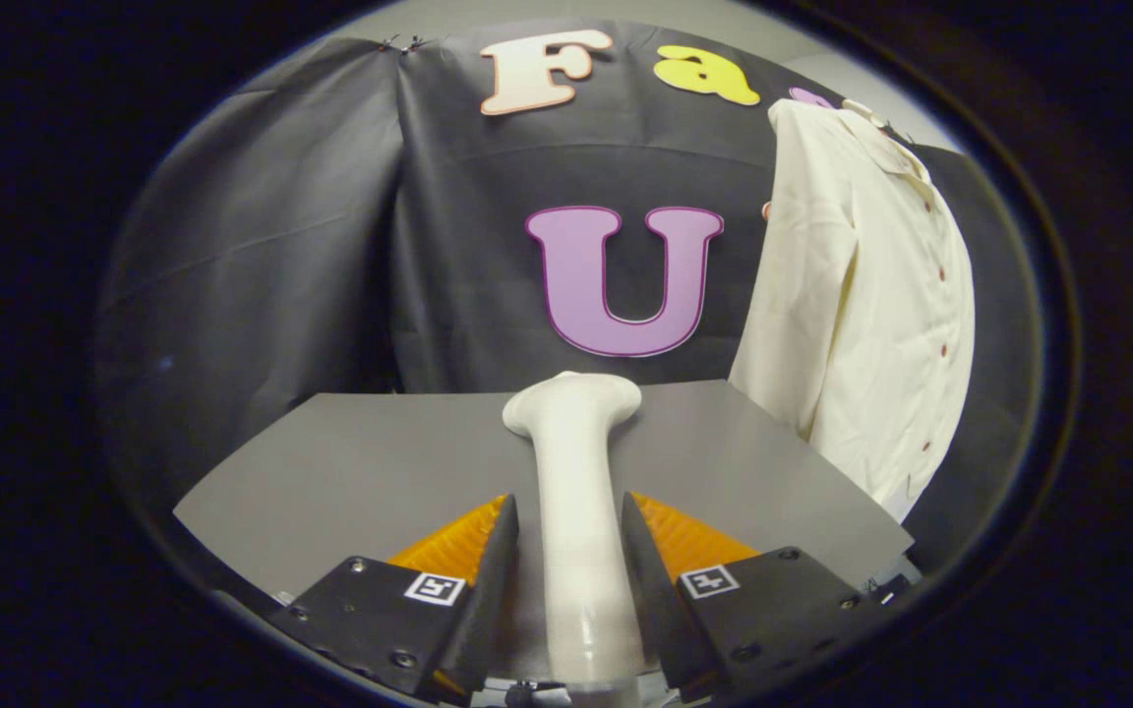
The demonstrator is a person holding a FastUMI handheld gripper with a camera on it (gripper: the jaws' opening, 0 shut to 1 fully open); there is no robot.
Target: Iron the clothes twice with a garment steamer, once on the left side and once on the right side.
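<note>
A: Gripper view first. What's the gripper (pixel 569 551) at?

B: Fingers sit either side of the garment steamer (pixel 574 492), right against its handle. Looks clamped on it, both fingers pressing. Steamer lies lengthwise btwn them on the grey bench (pixel 350 472), its wide head pointing away, beyond the fingertips.

A: And the shirt?

B: Cream button-up shirt (pixel 862 305), hanging at the booth wall, ahead and off to the right of the fingers, well apart from the steamer head. Hem drops past the bench's far right corner.

A: So what's the step?

B: Prob. lifting the steamer off the bench, neither side pass looks begun. Do it well: keep the grip square on the handle so it doesn't twist, raise before swinging right, bring the head flat to the fabric.

A: Shirt's look?

B: Collar up top, dark buttons down the front placket, soft vertical folds. Fabric looks light, likely to sway when touched.
</note>
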